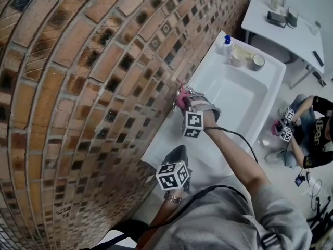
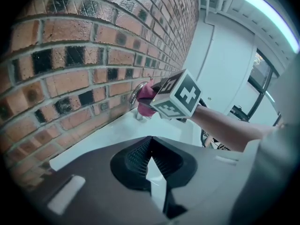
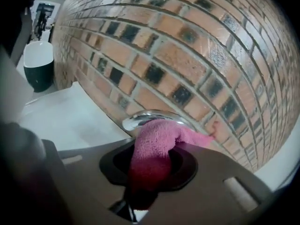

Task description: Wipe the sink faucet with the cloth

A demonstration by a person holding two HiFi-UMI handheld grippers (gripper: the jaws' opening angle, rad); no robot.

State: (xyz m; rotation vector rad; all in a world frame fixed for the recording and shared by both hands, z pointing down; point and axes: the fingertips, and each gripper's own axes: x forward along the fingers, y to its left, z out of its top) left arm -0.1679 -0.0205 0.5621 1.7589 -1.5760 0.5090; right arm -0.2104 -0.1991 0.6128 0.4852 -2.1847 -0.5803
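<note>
A chrome faucet (image 3: 140,119) curves out from the brick wall over the white sink (image 1: 235,120). A pink cloth (image 3: 157,139) is draped over the faucet's spout. My right gripper (image 1: 183,103) is shut on this cloth and presses it against the faucet. The left gripper view shows the same cloth (image 2: 146,93) bunched on the faucet (image 2: 136,96) beside the right gripper's marker cube. My left gripper (image 2: 150,142) hangs back over the sink's near ledge, apart from the faucet. It is shut and holds nothing.
The brick wall (image 1: 78,87) runs close along the left. A blue-capped soap bottle (image 1: 227,44) and two cups (image 1: 257,62) stand at the sink's far end. Beyond is a white table (image 1: 281,33). A person (image 1: 312,132) sits on the floor at right.
</note>
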